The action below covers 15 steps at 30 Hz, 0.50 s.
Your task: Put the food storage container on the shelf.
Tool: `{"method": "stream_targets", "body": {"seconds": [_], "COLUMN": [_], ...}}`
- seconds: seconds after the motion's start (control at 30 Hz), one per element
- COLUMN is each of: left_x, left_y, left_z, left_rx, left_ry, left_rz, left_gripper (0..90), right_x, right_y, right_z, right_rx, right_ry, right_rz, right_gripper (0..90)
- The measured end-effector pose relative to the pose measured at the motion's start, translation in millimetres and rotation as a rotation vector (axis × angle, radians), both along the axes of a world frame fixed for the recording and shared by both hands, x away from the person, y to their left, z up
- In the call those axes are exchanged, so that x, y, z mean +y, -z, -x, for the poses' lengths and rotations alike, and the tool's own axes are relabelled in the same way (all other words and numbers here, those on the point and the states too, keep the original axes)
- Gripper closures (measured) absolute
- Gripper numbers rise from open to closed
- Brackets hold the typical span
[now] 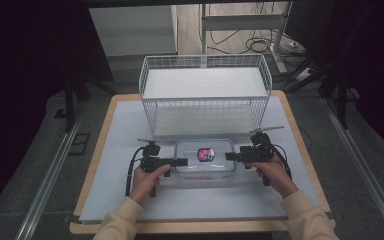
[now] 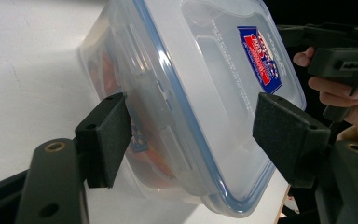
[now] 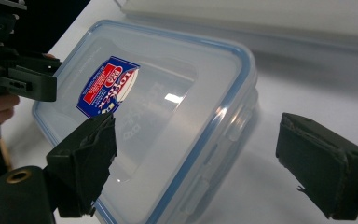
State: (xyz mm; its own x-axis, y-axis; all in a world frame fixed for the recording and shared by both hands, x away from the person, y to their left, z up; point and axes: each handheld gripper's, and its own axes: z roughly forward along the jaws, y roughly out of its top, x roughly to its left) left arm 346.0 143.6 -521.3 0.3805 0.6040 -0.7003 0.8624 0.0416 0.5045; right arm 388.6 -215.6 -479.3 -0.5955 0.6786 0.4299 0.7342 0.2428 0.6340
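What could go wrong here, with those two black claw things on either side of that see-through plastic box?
Both grippers, left and right, look open around the ends of the lidded plastic container, so nothing seems clamped yet. If they lift it, the smooth lid might slip between the pads. Uneven lifting could tilt the reddish contents inside. The wire basket stands close behind, so a forward push might knock the box against it.

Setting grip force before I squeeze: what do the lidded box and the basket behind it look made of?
Lidded box: likely smooth, clear plastic; its contents show through, the lid reflects light, and a blue seal lines the rim. Basket: apparently white-coated metal wire, in a thin open grid. Both claws, left and right, are open.
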Motion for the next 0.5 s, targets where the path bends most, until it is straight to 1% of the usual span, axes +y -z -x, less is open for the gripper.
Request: {"method": "stream_targets", "body": {"seconds": [0.07, 0.1, 0.13, 0.17, 0.2, 0.27, 0.3, 0.33, 0.37, 0.4, 0.43, 0.47, 0.5], "left_x": [0.0, -0.1, -0.1, -0.1, -0.2, -0.2, -0.1, -0.1, -0.1, -0.2, -0.1, -0.2, -0.2], "left_y": [0.0, 0.0, 0.1, 0.1, 0.2, 0.2, 0.3, 0.3, 0.3, 0.5, 0.6, 0.6, 0.6], "left_z": [0.0, 0.1, 0.1, 0.1, 0.3, 0.5, 0.5, 0.6, 0.7, 0.8, 0.9, 1.1, 1.1], "left_rx": [0.0, -0.001, -0.001, -0.001, -0.003, -0.004, -0.004, -0.004, -0.005, -0.006, -0.007, -0.007, -0.007], "left_ry": [-0.001, -0.001, -0.002, -0.002, -0.003, -0.003, -0.002, -0.003, -0.003, -0.004, -0.004, -0.005, -0.005], "left_rz": [0.0, 0.0, 0.001, 0.001, 0.0, 0.0, 0.0, 0.0, 0.0, 0.002, 0.002, 0.002, 0.002], "left_gripper": [28.8, 28.8, 28.8, 28.9, 28.8, 28.8, 28.8, 28.8, 28.9, 28.9, 28.8, 28.8, 28.9], "right_x": [1.3, 1.3, 2.0, 2.0, 2.9, 3.7, 5.1, 5.1, 5.5, 6.0, 6.2, 5.9, 5.9], "right_y": [5.2, 5.2, 9.3, 9.3, 13.8, 15.3, 18.7, 18.7, 20.0, 23.5, 25.3, 25.6, 25.6], "right_z": [-3.9, -3.9, -5.7, -5.7, -6.5, -6.4, -7.2, -7.2, -7.8, -9.4, -9.7, -9.8, -9.8], "right_rx": [0.045, 0.045, 0.07, 0.07, 0.092, 0.095, 0.125, 0.125, 0.141, 0.188, 0.203, 0.214, 0.214], "right_ry": [-0.006, -0.006, -0.014, -0.014, -0.031, -0.041, -0.058, -0.058, -0.058, -0.064, -0.061, -0.059, -0.059], "right_rz": [-0.005, -0.005, -0.013, -0.013, -0.021, -0.015, -0.041, -0.041, -0.051, -0.084, -0.097, -0.1, -0.1], "right_gripper": [12.2, 12.2, 12.2, 12.2, 12.4, 12.0, 12.3, 12.3, 12.4, 13.8, 13.3, 14.1, 14.1]}}
